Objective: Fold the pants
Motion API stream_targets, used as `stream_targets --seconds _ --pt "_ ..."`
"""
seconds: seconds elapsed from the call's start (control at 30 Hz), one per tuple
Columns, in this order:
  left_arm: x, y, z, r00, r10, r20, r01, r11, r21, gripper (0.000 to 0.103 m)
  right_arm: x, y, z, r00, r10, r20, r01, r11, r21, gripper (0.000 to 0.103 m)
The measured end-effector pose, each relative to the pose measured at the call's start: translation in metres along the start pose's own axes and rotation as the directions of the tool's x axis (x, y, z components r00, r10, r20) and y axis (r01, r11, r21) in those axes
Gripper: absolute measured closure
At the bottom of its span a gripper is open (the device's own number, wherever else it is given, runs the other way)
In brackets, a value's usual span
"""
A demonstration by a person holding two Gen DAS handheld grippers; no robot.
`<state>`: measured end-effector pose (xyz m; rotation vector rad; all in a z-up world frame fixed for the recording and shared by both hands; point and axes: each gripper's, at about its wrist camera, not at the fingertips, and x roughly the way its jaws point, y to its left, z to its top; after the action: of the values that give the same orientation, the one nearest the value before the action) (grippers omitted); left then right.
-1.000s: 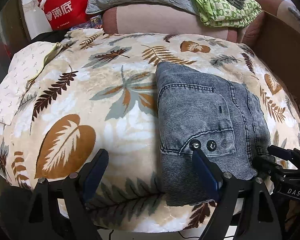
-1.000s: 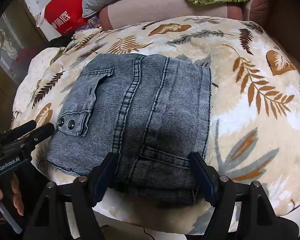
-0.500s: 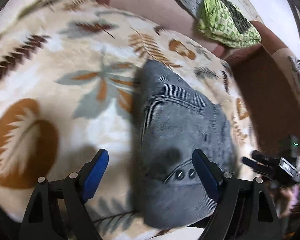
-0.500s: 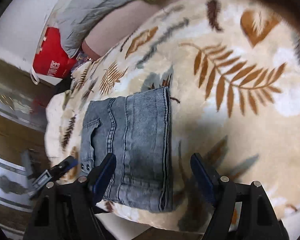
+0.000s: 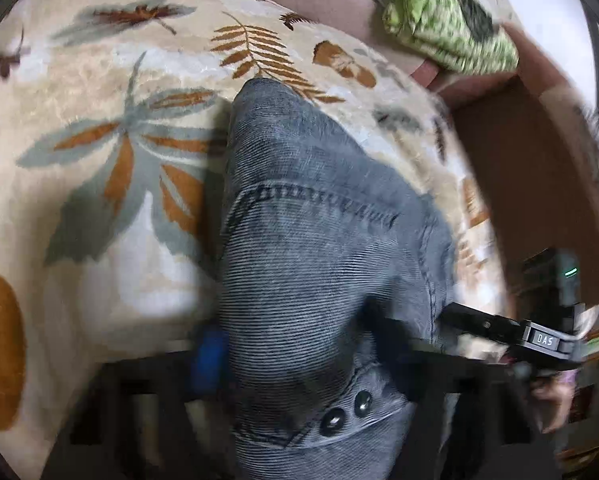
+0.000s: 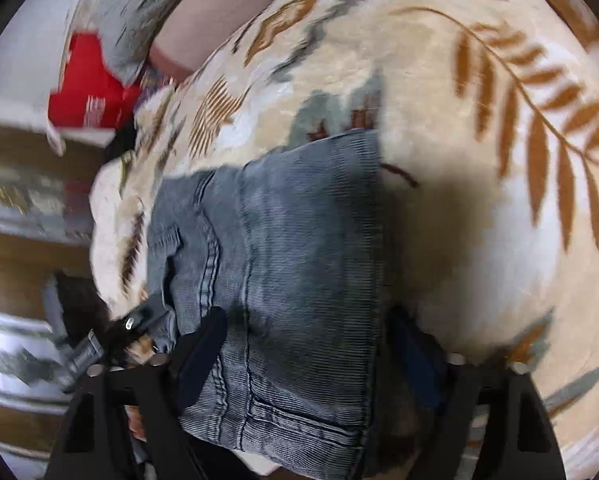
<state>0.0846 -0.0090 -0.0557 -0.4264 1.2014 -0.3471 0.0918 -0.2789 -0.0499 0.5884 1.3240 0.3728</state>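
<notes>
Grey corduroy pants (image 5: 307,264), already folded small, lie on the leaf-print blanket (image 5: 99,160) as the left gripper (image 5: 295,344) and right gripper (image 6: 311,356) have just been closing around the near edge, ready to lift it over once gripped.

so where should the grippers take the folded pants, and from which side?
Judging by the pose: grip the near edge of the pants, coming from the near side, one gripper per end. The stack lies flat on the blanket, so only its edges give the jaws purchase. The left gripper and right gripper already straddle that edge, jaws just closing around the cloth.
</notes>
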Motion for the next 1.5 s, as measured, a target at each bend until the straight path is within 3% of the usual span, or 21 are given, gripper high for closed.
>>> stream_targets --seconds 0.03,0.1,0.17,0.2,0.37,0.57,0.7,0.87,0.93,0.97,1.0,1.03,1.07,1.17,1.23,1.33,1.4,1.43,1.5 --pt "-0.002 -0.003 0.0 1.0 0.01 0.005 -0.01 1.0 0.016 0.064 0.002 0.006 0.0 1.0 -0.026 -0.002 0.026 1.0 -0.011 0.056" --pt "-0.008 -0.015 -0.002 0.999 0.047 0.026 -0.048 0.997 0.067 0.077 0.003 0.017 -0.001 0.998 -0.062 0.009 0.062 0.997 -0.044 0.065" --pt "-0.017 -0.022 -0.003 0.997 0.064 0.05 -0.069 0.992 0.102 0.082 -0.004 0.029 -0.002 0.996 -0.082 0.039 0.085 0.994 -0.069 0.08" --pt "-0.021 -0.025 -0.004 0.996 0.069 0.064 -0.076 0.99 0.122 0.083 -0.01 0.029 -0.003 0.996 -0.078 0.052 0.082 0.993 -0.081 0.082" --pt "-0.056 -0.042 0.003 0.983 0.073 0.171 -0.108 0.973 0.204 0.083 -0.036 0.073 -0.001 0.989 -0.062 0.134 0.086 0.98 -0.179 0.083" --pt "-0.091 -0.034 0.05 0.958 0.052 0.281 -0.112 0.973 0.202 0.083 -0.058 0.116 0.038 0.974 0.001 0.227 0.061 0.962 -0.265 0.084" --pt "-0.082 -0.021 0.08 0.95 0.079 0.301 -0.141 0.972 0.19 0.082 -0.042 0.131 0.074 0.974 0.018 0.224 0.051 0.953 -0.299 0.084" --pt "-0.045 0.011 0.096 0.957 0.125 0.263 -0.169 0.974 0.15 0.077 0.003 0.119 0.101 0.982 0.012 0.187 0.04 0.961 -0.272 0.083" --pt "-0.015 0.027 0.098 0.962 0.195 0.19 -0.223 0.965 0.14 0.061 0.034 0.107 0.109 0.987 -0.041 0.157 0.082 0.962 -0.26 0.078" --pt "-0.007 0.03 0.097 0.954 0.235 0.185 -0.261 0.956 0.134 0.053 0.046 0.101 0.111 0.985 -0.096 0.144 0.13 0.96 -0.249 0.072" --pt "-0.003 0.035 0.095 0.941 0.267 0.207 -0.297 0.947 0.126 0.036 0.06 0.095 0.111 0.973 -0.183 0.139 0.213 0.946 -0.244 0.066" --pt "-0.006 0.037 0.091 0.928 0.292 0.233 -0.325 0.938 0.117 0.027 0.065 0.092 0.11 0.965 -0.216 0.145 0.248 0.936 -0.252 0.054" --pt "-0.013 0.036 0.087 0.916 0.31 0.255 -0.346 0.932 0.109 0.026 0.063 0.091 0.107 0.96 -0.229 0.164 0.265 0.93 -0.253 0.045" --pt "-0.044 0.026 0.069 0.887 0.345 0.307 -0.391 0.914 0.104 0.026 0.037 0.098 0.094 0.931 -0.274 0.24 0.332 0.909 -0.253 0.042" --pt "-0.061 0.02 0.056 0.871 0.344 0.352 -0.402 0.909 0.107 0.019 0.016 0.109 0.08 0.917 -0.265 0.3 0.348 0.898 -0.27 0.04" --pt "-0.057 0.011 0.039 0.842 0.379 0.385 -0.45 0.886 0.113 0.014 0.01 0.121 0.055 0.897 -0.278 0.343 0.387 0.868 -0.311 0.028" --pt "-0.027 0.016 0.037 0.837 0.453 0.308 -0.513 0.845 0.15 0.014 0.04 0.12 0.051 0.891 -0.347 0.294 0.438 0.828 -0.349 0.028" --pt "-0.021 0.019 0.037 0.836 0.466 0.29 -0.519 0.843 0.141 0.014 0.057 0.113 0.048 0.883 -0.403 0.24 0.466 0.805 -0.367 0.029" --pt "-0.037 0.019 0.038 0.842 0.448 0.302 -0.491 0.867 0.084 0.014 0.052 0.108 0.046 0.886 -0.389 0.251 0.456 0.826 -0.33 0.028"
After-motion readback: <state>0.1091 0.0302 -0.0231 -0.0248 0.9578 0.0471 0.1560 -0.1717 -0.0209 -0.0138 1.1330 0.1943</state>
